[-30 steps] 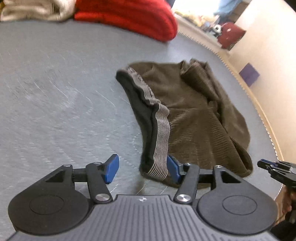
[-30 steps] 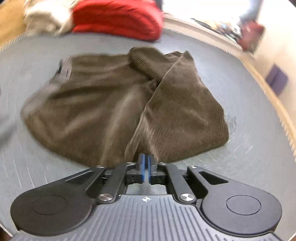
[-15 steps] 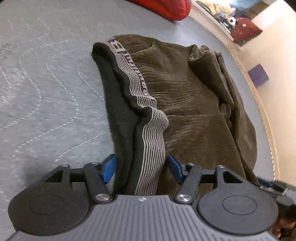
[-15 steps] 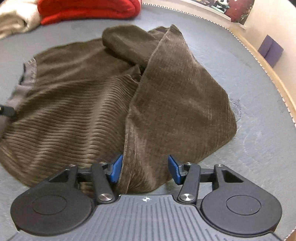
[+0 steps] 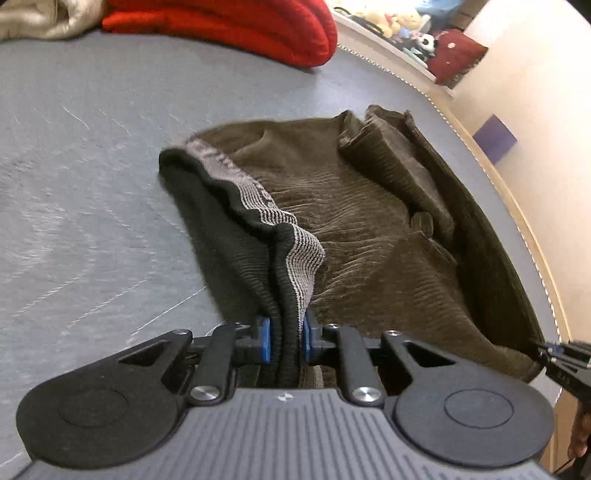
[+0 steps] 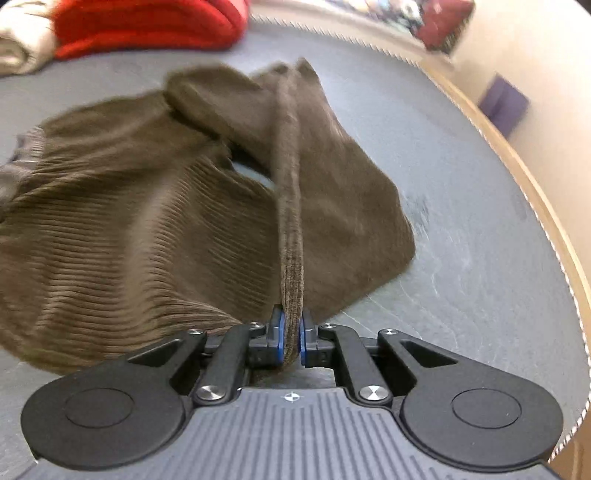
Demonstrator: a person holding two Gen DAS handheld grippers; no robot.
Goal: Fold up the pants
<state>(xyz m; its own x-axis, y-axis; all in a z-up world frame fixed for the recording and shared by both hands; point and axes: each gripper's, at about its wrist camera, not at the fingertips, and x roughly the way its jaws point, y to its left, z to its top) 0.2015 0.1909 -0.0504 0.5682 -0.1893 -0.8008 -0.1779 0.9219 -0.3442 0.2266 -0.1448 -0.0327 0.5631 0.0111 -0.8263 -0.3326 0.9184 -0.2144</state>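
Observation:
Brown corduroy pants (image 5: 369,229) lie crumpled on a grey surface (image 5: 92,166). Their waistband (image 5: 258,206), grey-striped with a black lining, runs toward my left gripper (image 5: 284,339). That gripper's jaws are closing, and the blue pads press the bunched waistband between them. In the right wrist view the pants (image 6: 147,229) spread to the left, and a raised fold of brown cloth (image 6: 290,206) leads into my right gripper (image 6: 291,343), which is shut on it. The right gripper (image 5: 561,358) also shows at the far right edge of the left wrist view, at the pants' near corner.
A red blanket (image 5: 240,26) and a beige one (image 5: 37,18) lie at the far side of the surface. A wooden rim (image 5: 517,206) bounds the surface on the right, with a purple block (image 5: 495,136) on the floor beyond. Toys and a red bag (image 5: 458,55) sit far back.
Both grippers stood open around the cloth half a second ago and have since shut on it. The waistband and the brown fold now rise off the surface toward the pads.

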